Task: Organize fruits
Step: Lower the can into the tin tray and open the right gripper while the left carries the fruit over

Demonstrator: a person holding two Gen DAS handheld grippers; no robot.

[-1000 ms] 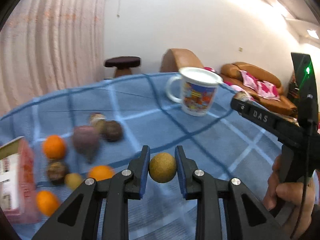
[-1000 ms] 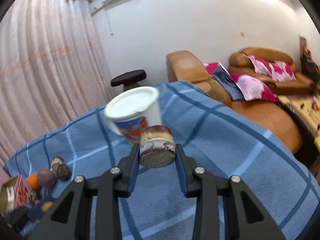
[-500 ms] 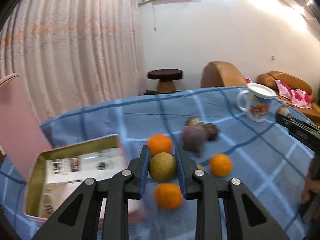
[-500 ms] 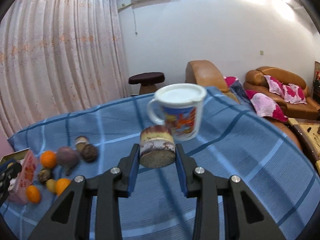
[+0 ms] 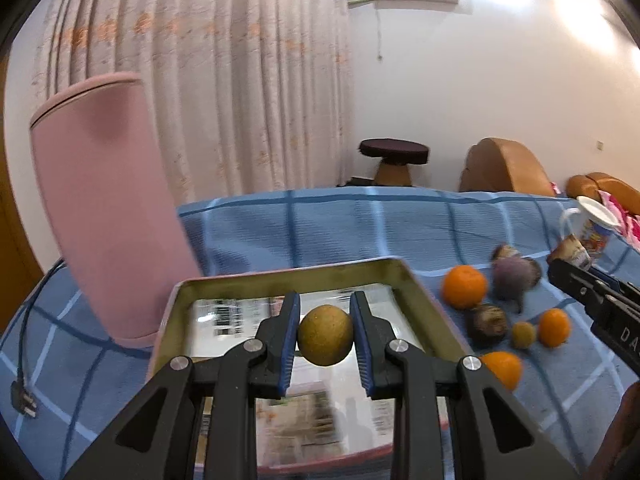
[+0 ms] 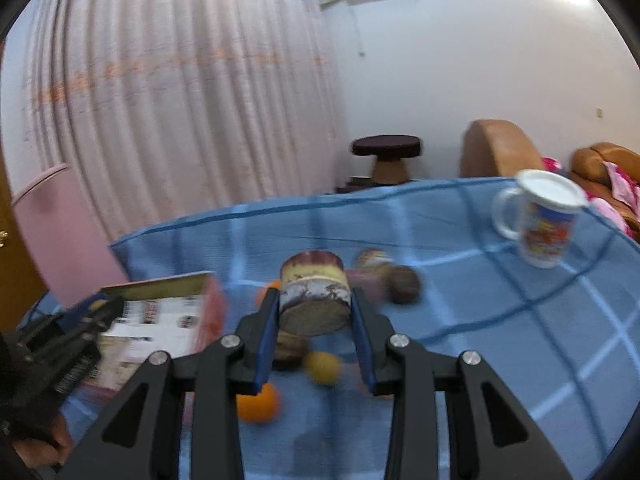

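Fruits [image 5: 502,311] lie scattered on the blue worktop [image 5: 360,224] beside a tin box [image 5: 280,278]; left tongs [image 5: 325,335] grip a yellowish round fruit [image 5: 325,334] above it; right tongs [image 6: 314,307] clamp a brown-banded cylinder [image 6: 314,292].

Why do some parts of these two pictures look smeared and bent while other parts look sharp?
Left wrist view: the yellow-green fruit and the fingers are sharp, while the tin box and the oranges are streaked. Right wrist view: stronger blur on the loose fruit and the box, while the held round tin stays crisp. Both views curve the tablecloth and darken at the corners, like a fisheye lens.
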